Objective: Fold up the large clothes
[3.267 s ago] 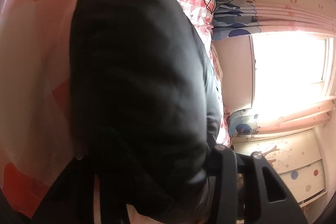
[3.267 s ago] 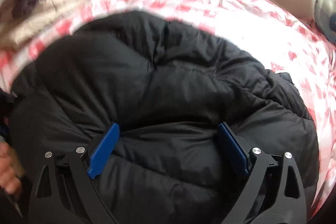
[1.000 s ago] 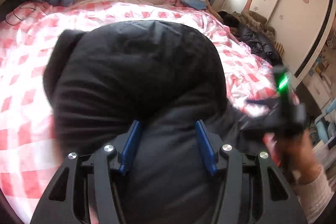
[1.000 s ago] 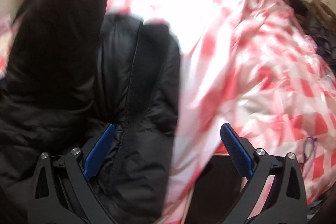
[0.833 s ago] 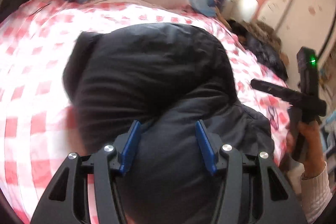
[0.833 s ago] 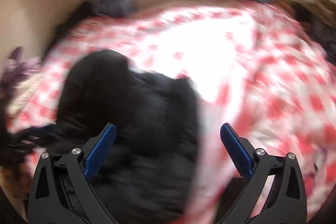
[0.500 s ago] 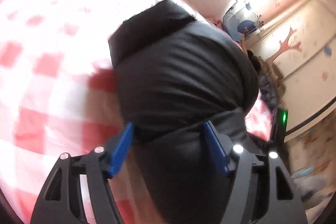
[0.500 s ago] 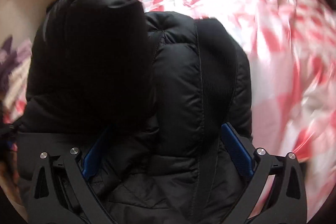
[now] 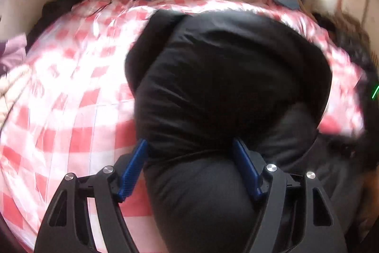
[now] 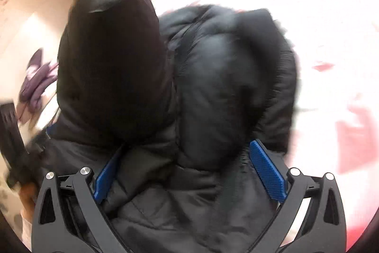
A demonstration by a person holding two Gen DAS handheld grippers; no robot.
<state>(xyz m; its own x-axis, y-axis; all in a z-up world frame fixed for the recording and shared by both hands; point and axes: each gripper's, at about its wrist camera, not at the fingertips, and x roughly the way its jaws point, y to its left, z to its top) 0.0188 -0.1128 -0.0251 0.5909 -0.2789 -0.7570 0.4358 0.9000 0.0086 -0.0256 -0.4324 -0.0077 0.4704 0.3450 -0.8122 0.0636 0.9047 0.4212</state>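
Puffy black quilted jacket (image 9: 225, 91) is bunched up on the red-and-white checked bedspread (image 9: 71, 87). Left gripper (image 9: 190, 167) has its blue jaws opening, with a fat fold of jacket between them. Right gripper (image 10: 189, 172) stands spread wide around the jacket; can't tell if it's actually squeezing.
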